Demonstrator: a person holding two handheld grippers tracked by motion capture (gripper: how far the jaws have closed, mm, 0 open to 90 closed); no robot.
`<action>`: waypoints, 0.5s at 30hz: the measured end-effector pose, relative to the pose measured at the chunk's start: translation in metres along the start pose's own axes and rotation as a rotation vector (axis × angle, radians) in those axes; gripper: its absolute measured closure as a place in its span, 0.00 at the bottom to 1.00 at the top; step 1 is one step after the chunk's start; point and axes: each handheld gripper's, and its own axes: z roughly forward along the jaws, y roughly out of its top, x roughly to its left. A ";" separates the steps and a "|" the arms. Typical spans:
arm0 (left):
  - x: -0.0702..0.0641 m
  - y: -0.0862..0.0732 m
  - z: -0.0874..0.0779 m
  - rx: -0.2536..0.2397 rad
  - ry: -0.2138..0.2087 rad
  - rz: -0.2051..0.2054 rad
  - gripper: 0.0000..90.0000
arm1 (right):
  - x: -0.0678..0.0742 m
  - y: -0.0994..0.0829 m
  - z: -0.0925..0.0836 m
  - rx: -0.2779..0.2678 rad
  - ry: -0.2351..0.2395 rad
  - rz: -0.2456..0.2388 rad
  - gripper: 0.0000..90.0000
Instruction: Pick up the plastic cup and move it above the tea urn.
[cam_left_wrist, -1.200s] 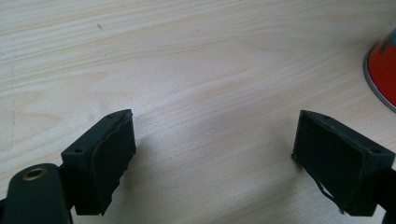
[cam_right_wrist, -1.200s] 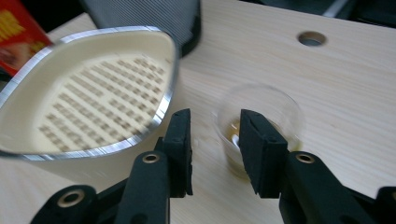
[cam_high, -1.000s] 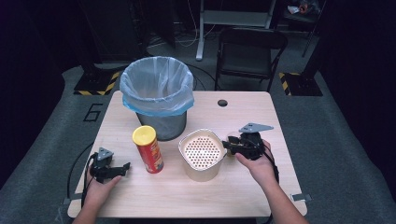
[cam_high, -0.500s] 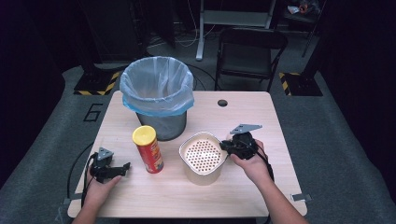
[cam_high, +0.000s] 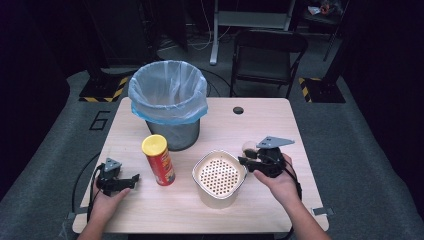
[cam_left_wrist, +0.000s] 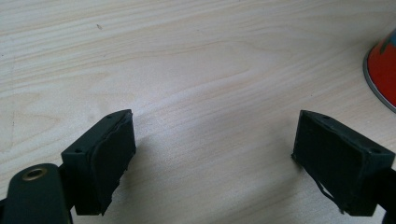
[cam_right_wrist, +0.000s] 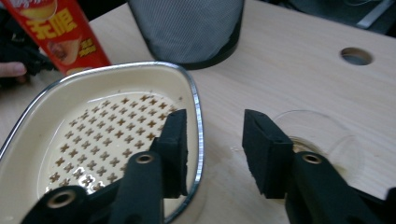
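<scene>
A cream bowl (cam_high: 218, 177) with a perforated insert and a metal rim is seen on the near middle of the wooden table (cam_high: 260, 125), in front of the bin. In the right gripper view the bowl (cam_right_wrist: 93, 140) lies at lower left, with its rim running between the two black jaws.

The right gripper (cam_high: 248, 164) is held at the bowl's right edge in the high view. Its jaws have just been opening: in the right gripper view (cam_right_wrist: 212, 149) one jaw is placed inside the bowl against the rim, the other outside over the bare table, and a clear gap is seen between the outer pad and the rim. The rim is straddled, not pinched.

A transparent lid (cam_right_wrist: 317, 137) is noted flat on the table just beside the outer jaw. In the high view a small pale object behind the right gripper cannot be identified.

The left gripper (cam_high: 127, 180) is rested on the near left of the table, held by the left hand (cam_high: 107, 200). In the left gripper view (cam_left_wrist: 212, 154) its jaws are spread wide with bare wood between them.

A red can with a yellow lid (cam_high: 158, 160) is stood upright between the left gripper and the bowl, close to the bowl but apart from it. A mesh bin with a blue liner (cam_high: 168, 102) is placed behind the can.
</scene>
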 end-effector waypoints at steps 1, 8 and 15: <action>0.000 0.000 0.000 0.000 0.000 0.000 0.14 | -0.003 0.001 -0.004 -0.004 -0.021 -0.002 0.60; 0.000 0.000 0.000 0.000 0.000 0.000 0.14 | -0.030 -0.025 -0.003 0.023 -0.170 0.047 0.46; 0.000 0.000 0.000 0.000 0.000 0.000 0.14 | -0.047 -0.049 0.027 0.050 -0.200 0.112 0.39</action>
